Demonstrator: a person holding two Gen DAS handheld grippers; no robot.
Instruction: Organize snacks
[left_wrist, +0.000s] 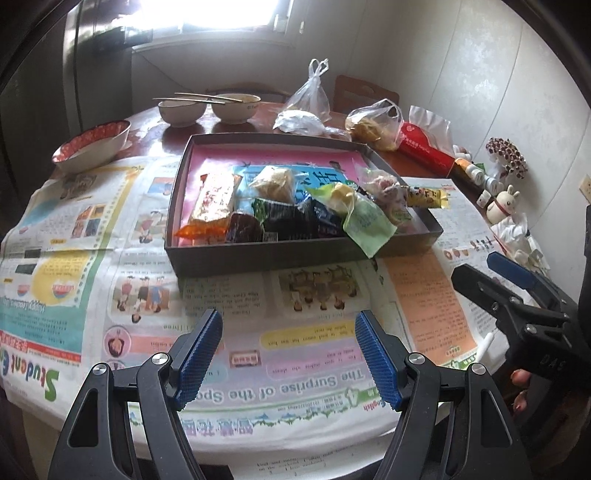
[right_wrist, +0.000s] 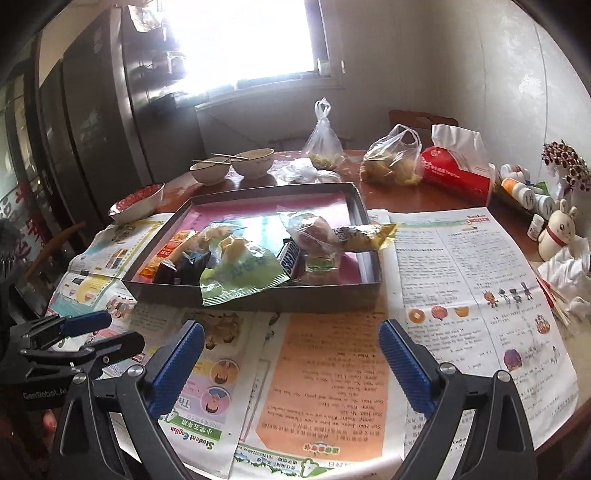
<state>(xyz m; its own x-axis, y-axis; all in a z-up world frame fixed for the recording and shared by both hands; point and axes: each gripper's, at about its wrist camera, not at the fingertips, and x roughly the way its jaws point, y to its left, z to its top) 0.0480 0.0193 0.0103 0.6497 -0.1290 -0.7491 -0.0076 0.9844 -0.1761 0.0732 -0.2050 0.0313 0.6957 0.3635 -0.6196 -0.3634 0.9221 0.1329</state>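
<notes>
A shallow dark box (left_wrist: 258, 254) (right_wrist: 258, 295) sits on a newspaper-covered table and holds a heap of wrapped snacks. Among them are an orange-ended packet (left_wrist: 212, 201), a light green packet (left_wrist: 364, 218) (right_wrist: 240, 275) hanging over the front wall, a yellow packet (left_wrist: 426, 197) (right_wrist: 364, 234) over the right wall, and a Snickers bar (right_wrist: 291, 258). My left gripper (left_wrist: 290, 356) is open and empty, low over the newspaper in front of the box. My right gripper (right_wrist: 291, 367) is open and empty, to the right of the left one; it also shows in the left wrist view (left_wrist: 509, 280).
Beyond the box stand two bowls with chopsticks (left_wrist: 208, 105), a red-rimmed bowl (left_wrist: 92, 146), plastic food bags (left_wrist: 373, 122) and a red tissue pack (left_wrist: 424, 146). Small bottles and a rabbit figurine (left_wrist: 502, 205) line the right wall. Newspaper (left_wrist: 314, 350) covers the near table.
</notes>
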